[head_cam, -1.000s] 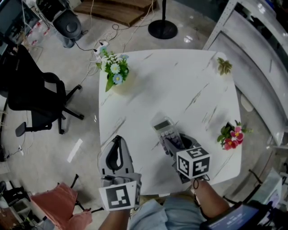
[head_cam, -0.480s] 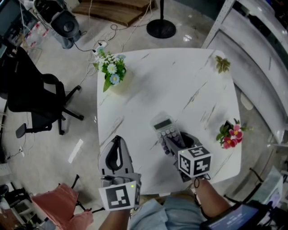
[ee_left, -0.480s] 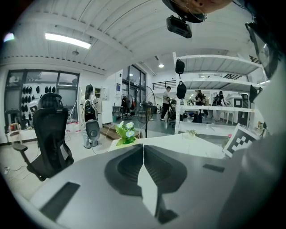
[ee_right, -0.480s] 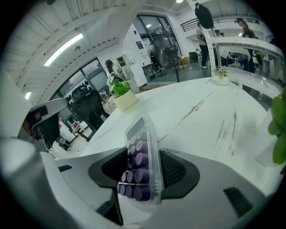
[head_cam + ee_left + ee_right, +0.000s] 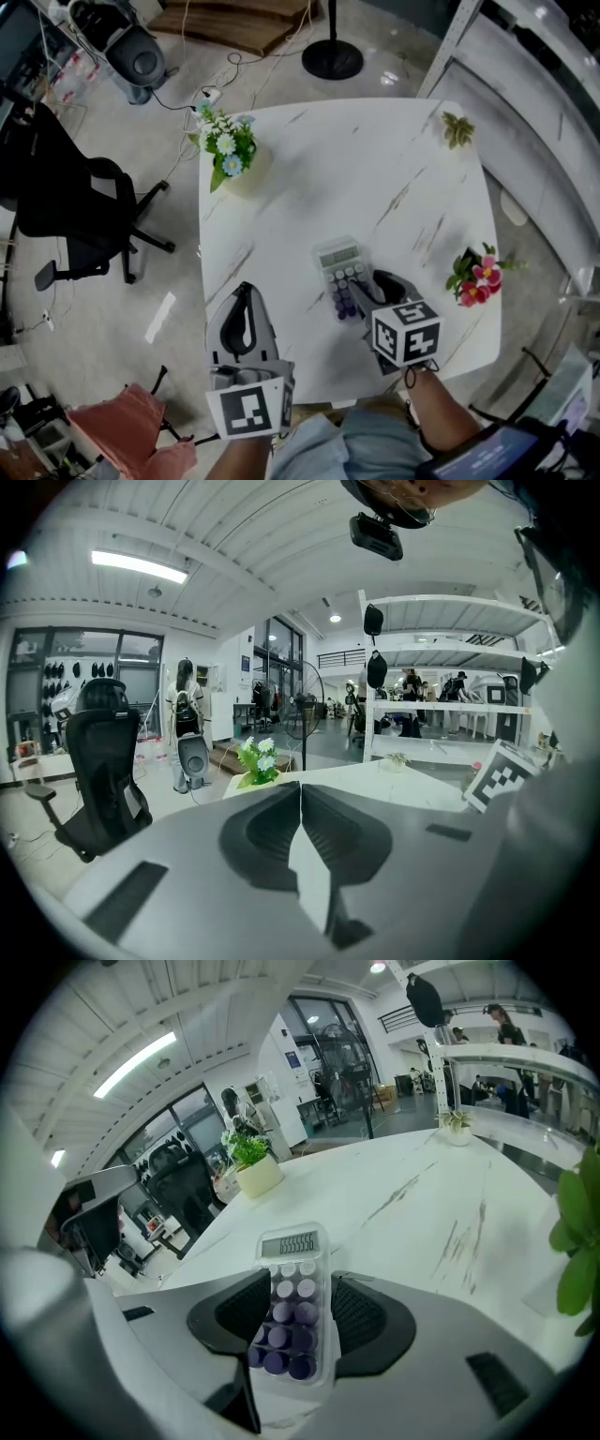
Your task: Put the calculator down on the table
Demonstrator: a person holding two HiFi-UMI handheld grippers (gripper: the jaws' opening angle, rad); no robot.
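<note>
calculator [image 5: 341,274] has settled onto the table [image 5: 375,169] between released, slightly reclosing right tongs [image 5: 302,1288]; left tongs [image 5: 301,794] clenched

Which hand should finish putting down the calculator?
Right. The right gripper has the calculator between its jaws, which have just been closing slightly, down on the table. The left gripper is shut, empty, and off to the side at the table edge.

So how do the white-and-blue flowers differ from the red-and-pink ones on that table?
The white-and-blue flowers have pale daisy-like blooms; the red-and-pink flowers are deep-coloured. The white-and-blue ones stand at the table's far left corner, the red-and-pink ones at its right edge, nearer the person. Both have green leaves and sit on the table.
</note>
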